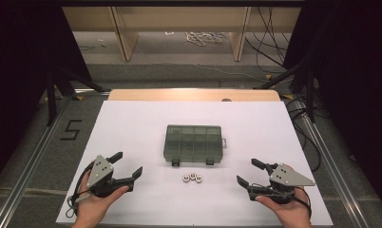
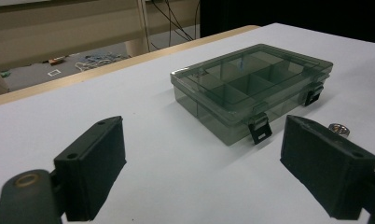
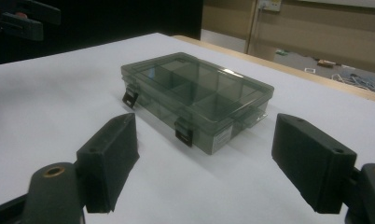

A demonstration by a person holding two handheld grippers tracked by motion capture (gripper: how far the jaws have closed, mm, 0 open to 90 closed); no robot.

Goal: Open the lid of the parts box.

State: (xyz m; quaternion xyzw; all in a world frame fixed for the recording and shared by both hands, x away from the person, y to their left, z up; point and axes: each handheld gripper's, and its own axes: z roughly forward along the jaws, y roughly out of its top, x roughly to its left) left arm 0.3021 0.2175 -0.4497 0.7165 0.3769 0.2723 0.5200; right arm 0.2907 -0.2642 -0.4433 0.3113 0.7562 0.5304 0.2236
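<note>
A black 5 (image 1: 71, 129) is marked on the floor at nine o'clock. The left gripper (image 1: 126, 165) and right gripper (image 1: 246, 172) gape wide, holding nothing. The grey box (image 1: 194, 143) sits mid-table, three nuts (image 1: 192, 177) just below.

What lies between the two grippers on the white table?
Three small metal nuts, in the high view, lie between the left gripper and right gripper, just before the closed grey compartment box.

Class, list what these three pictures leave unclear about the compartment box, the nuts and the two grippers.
1. Compartment box: contents uncertain through its tinted lid in all views.
2. Nuts: too small in the high view for thread or exact shape; in the left gripper view, a jaw hides most of them.
3. Left gripper and right gripper: handles covered by the hands.
</note>
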